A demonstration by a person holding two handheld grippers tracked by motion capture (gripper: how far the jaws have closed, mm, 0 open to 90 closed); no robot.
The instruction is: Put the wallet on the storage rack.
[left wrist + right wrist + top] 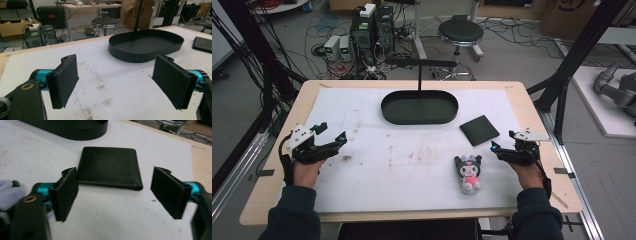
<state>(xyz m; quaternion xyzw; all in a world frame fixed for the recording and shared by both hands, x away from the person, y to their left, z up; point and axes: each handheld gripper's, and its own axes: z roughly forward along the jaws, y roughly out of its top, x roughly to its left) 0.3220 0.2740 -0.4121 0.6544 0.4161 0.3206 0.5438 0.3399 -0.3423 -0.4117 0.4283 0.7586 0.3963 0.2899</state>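
White padded table (362, 185), wallet (109, 167) just beyond gaping right claw (120, 195)

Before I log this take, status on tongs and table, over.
Left tongs open, empty. Right tongs open, empty, facing black wallet. Plush toy and black tray untouched. Nothing in the way.

Plush toy (8, 192) cropped at frame edge

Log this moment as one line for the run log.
left gripper: open, empty | right gripper: open, facing wallet | plush toy: on mat | tray: empty
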